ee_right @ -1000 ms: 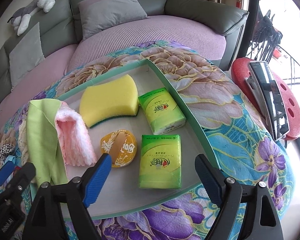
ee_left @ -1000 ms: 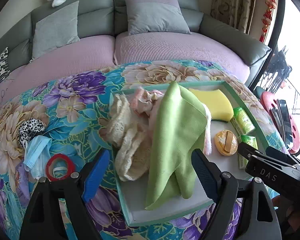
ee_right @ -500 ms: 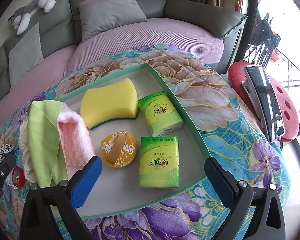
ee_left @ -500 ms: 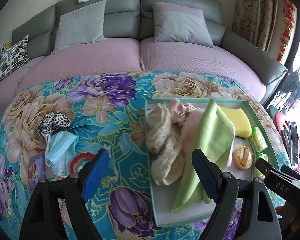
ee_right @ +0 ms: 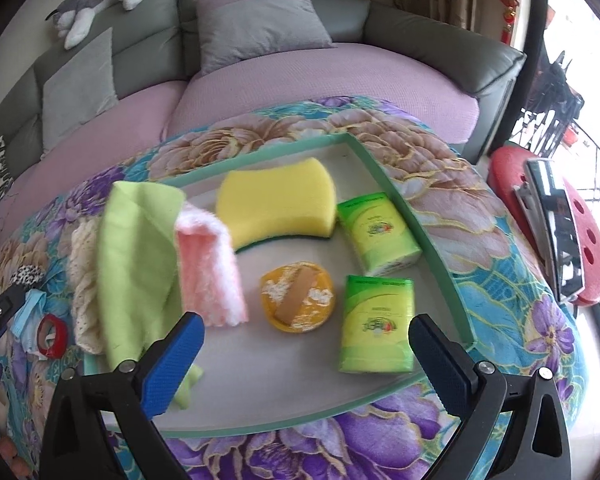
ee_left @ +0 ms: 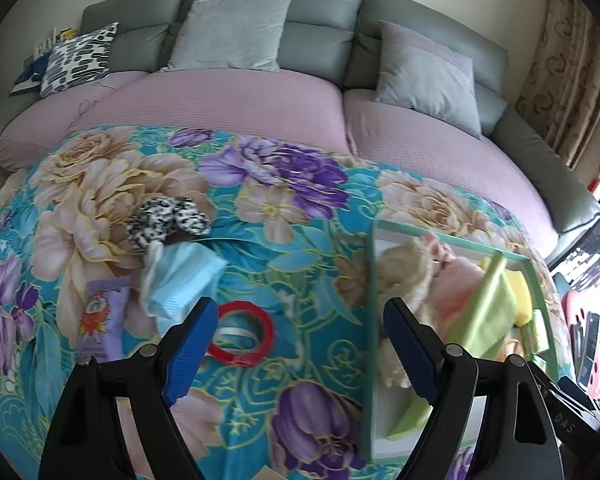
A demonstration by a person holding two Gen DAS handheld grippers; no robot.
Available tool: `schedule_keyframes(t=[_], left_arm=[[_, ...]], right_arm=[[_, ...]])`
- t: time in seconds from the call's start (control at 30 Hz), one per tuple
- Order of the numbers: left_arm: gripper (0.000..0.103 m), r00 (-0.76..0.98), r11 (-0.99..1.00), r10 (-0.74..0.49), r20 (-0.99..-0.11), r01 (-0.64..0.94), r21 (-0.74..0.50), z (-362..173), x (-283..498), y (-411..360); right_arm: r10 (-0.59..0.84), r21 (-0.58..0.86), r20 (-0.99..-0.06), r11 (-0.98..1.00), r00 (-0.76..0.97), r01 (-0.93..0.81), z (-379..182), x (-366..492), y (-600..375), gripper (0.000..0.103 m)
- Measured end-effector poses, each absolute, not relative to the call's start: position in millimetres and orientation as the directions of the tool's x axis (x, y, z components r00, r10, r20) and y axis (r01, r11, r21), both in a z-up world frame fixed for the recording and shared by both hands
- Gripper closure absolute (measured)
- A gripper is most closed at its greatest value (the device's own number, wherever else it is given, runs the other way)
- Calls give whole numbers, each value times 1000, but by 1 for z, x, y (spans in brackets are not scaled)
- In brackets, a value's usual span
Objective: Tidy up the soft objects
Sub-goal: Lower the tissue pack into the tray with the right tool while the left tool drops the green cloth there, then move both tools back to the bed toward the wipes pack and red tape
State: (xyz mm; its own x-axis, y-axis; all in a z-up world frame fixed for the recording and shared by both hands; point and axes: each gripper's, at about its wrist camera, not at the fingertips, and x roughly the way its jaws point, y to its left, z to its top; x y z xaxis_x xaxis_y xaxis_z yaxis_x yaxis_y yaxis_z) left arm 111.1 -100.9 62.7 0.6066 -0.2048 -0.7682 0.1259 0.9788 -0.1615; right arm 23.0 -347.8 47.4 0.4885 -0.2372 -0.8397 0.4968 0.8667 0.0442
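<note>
Left gripper point(ee_left: 296, 344) jaws spread wide, holding nothing, hanging over the floral bench cover point(ee_left: 284, 248). Red tape ring point(ee_left: 242, 334) just past the left pad; blue face mask point(ee_left: 180, 276) at 11 o'clock. Right gripper point(ee_right: 306, 358) jaws wide too, nothing held, at the near edge of the green-rimmed tray point(ee_right: 432, 240). Green tissue packs point(ee_right: 376, 324) at 1 o'clock, print too blurred to read; yellow sponge point(ee_right: 278, 204) at 12; green cloth point(ee_right: 136, 260) at 10, over the near-left rim.

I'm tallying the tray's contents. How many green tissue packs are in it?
2. One tissue pack lies by the tray's right wall, beside the yellow sponge; the other lies nearer the camera, right of the orange pouch. The cloths could hide more.
</note>
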Motion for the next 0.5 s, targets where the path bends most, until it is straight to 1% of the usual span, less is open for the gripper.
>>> schedule_keyframes(t=[0.13, 0.17, 0.2, 0.3, 0.5], left_arm=[[16, 624, 988, -153, -767, 89, -125, 61, 114, -90], [8, 632, 991, -133, -764, 75, -111, 61, 114, -86], [4, 638, 993, -116, -762, 61, -100, 61, 115, -82], [3, 652, 996, -79, -755, 18, -89, 62, 116, -69], [3, 678, 993, -13, -735, -79, -90, 67, 115, -35]], right_arm=[[-213, 60, -826, 887, 521, 458, 55, 29, -330, 0], [-201, 69, -822, 894, 533, 444, 57, 30, -325, 0], [-185, 81, -817, 901, 547, 426, 59, 32, -319, 0], [-149, 98, -810, 919, 567, 381, 63, 37, -302, 0], [-111, 89, -798, 950, 592, 299, 70, 46, -267, 0]])
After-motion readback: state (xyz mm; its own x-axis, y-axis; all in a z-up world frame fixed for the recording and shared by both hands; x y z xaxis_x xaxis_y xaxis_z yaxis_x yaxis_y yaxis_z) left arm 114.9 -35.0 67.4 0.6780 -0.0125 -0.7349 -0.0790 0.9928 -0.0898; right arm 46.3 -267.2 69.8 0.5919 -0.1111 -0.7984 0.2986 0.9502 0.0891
